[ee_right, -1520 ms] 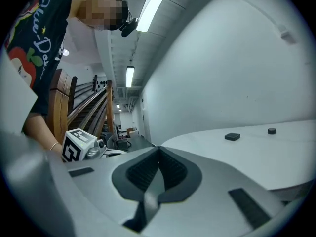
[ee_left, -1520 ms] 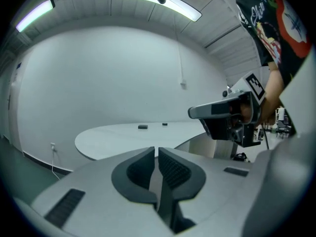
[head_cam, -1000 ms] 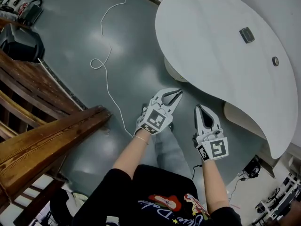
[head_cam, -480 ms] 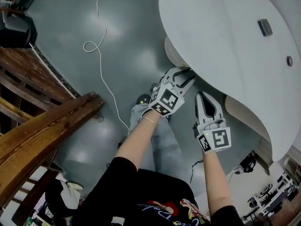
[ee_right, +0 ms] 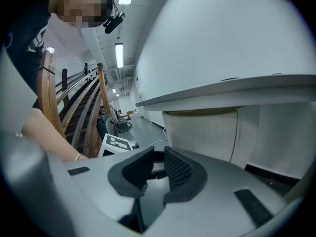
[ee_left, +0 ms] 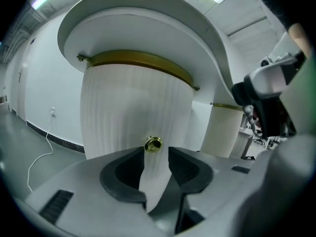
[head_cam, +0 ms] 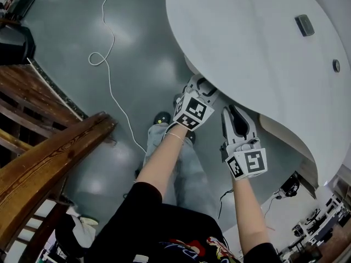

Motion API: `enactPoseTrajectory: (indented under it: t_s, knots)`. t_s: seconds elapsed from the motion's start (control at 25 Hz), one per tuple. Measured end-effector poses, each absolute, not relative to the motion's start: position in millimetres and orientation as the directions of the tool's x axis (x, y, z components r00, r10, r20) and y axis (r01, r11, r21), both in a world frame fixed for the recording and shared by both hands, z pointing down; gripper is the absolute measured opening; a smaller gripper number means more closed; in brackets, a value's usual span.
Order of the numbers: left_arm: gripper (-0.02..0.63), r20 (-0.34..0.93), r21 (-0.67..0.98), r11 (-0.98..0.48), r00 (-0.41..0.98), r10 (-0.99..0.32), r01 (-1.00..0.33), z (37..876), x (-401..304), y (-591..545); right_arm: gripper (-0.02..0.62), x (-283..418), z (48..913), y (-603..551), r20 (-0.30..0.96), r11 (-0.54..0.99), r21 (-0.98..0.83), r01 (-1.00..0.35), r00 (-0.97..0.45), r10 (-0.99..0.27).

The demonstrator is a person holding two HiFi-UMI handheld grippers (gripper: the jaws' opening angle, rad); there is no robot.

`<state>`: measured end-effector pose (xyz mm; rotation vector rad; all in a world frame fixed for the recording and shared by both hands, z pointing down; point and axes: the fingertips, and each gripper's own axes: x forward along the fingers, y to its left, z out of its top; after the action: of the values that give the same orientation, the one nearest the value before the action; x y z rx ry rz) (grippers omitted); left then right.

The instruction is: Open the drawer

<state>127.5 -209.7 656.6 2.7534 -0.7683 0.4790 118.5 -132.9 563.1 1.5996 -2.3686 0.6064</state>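
Under the tabletop, the left gripper stands wide open, jaws just opened, empty; centre the drawer knob between them, advance squarely, then close

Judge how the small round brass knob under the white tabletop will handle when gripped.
The small round brass knob looks rigid metal, so it likely won't flex. Its shiny, rounded surface may prove slippery. It looks fixed to the ribbed white drawer front, so pulling should move both.

The person wears a black printed T-shirt, grey trousers and a thin bracelet. The left gripper and right gripper are pale grey with black-and-white marker cubes.
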Motion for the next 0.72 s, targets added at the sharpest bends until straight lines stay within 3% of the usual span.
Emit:
enactPoseTrajectory:
  t_s: [0.72]
  knots:
    - [0.092, 0.371, 0.142, -0.805, 0.784, -0.497, -0.577, 661.8, 134.2, -222.6, 0.066, 134.6, 560.6, -132.5, 0.410, 0.284, -0.205, -0.937, -0.345, -0.844]
